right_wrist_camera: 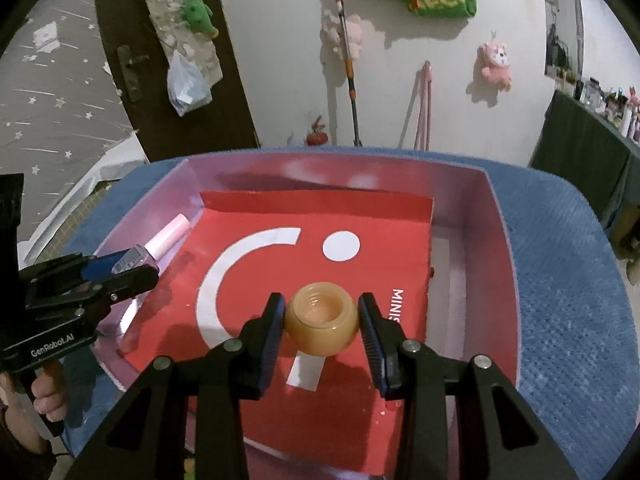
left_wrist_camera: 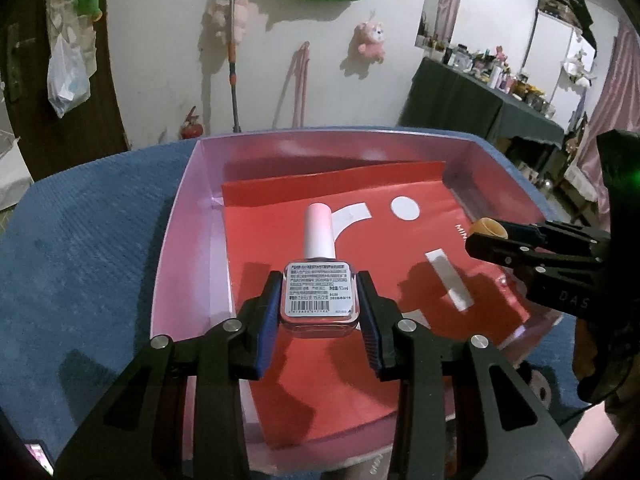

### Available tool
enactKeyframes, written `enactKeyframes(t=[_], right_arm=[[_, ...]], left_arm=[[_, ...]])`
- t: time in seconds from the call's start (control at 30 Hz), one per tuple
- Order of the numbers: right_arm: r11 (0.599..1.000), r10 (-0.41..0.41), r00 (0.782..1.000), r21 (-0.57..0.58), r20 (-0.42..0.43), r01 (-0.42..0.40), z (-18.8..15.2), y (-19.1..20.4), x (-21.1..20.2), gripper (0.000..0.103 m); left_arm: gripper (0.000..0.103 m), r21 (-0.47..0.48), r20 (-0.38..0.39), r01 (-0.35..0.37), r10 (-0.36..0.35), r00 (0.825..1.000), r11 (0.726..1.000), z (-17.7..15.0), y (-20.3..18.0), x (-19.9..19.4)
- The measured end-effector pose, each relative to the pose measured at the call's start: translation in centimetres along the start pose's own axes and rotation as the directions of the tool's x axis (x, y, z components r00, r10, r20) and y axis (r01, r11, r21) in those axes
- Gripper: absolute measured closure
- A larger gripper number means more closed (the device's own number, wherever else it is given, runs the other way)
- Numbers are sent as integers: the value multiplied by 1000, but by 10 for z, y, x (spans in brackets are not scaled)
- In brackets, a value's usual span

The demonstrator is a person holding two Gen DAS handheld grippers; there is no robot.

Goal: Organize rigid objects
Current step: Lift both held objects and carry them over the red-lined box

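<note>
over the pink box, lined with a red sheet, the left gripper clamps a nail polish bottle, its pink cap toward 12 o'clock. at 3 o'clock from it, the right gripper pinches a round tan jar, mouth up, above the sheet's white logo.

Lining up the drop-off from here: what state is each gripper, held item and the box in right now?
Left gripper: shut on nail polish bottle.
Nail polish bottle: capped, held above the box.
Right gripper: shut on the round jar.
Round jar: lidless, mouth towards the camera.
Pink box: open, red paper lining its floor.
</note>
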State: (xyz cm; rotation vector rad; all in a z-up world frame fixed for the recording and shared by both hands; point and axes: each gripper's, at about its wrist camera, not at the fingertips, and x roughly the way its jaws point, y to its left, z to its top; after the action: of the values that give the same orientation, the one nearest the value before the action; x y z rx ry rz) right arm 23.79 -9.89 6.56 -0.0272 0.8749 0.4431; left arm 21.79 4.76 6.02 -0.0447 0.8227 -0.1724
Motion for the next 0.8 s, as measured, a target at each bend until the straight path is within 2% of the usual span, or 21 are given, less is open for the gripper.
enactKeyframes(t=[0.33, 0.63, 0.8], right_arm=[[999, 1, 997, 43, -77, 2, 2, -14, 28, 63], [999, -12, 993, 40, -120, 17, 5, -13, 38, 63], [999, -47, 986, 7, -158, 49, 7, -8, 46, 62]], left_arm=[[69, 4, -73, -11, 11, 997, 1000, -1, 1, 26], [69, 16, -126, -1, 3, 992, 1000, -7, -3, 43], [69, 19, -151, -2, 5, 989, 1000, -6, -2, 47]])
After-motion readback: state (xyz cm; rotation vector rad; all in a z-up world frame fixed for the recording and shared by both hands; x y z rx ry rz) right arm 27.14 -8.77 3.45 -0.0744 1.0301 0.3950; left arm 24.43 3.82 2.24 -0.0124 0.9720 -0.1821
